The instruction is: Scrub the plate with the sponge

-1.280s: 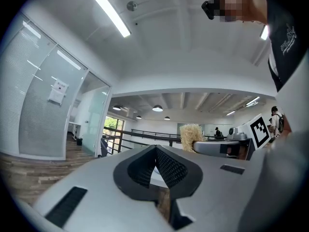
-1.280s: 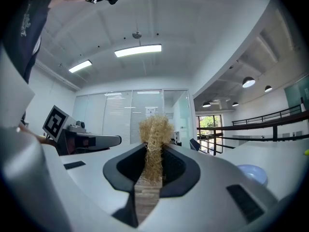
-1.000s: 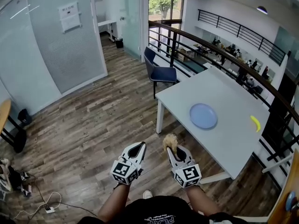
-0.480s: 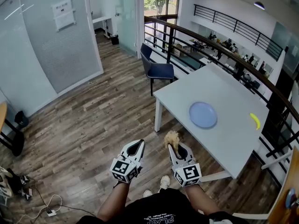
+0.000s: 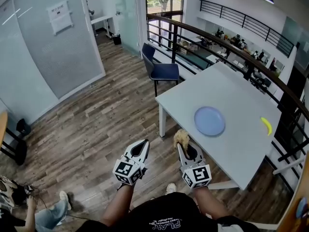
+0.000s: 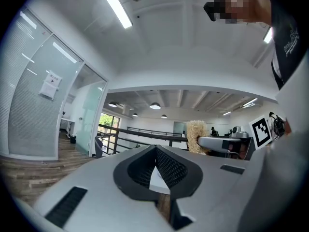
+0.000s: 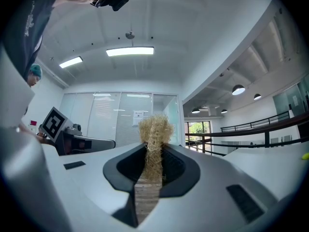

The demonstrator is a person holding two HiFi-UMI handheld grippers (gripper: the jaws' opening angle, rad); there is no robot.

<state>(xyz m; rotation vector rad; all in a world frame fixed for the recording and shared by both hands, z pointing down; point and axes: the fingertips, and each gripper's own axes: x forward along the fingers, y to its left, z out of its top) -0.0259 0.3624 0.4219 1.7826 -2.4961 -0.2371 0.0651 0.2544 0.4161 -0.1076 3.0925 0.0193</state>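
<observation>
Right tongs (image 5: 184,147) pinch the sponge (image 5: 181,137), seemingly lengthwise along them; left tongs (image 5: 140,149) pressed together, empty.

Bright, even daylight and ceiling lamps; strong fisheye bending at edges, corners perhaps vignetted.

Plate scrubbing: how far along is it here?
Done: the fibrous sponge is clamped in the right gripper. In hand: both grippers hang over the floor, apparently short of the table, the left gripper shut and empty. Left: reaching the blue plate, which lies bare on the table, and all the scrubbing.
</observation>
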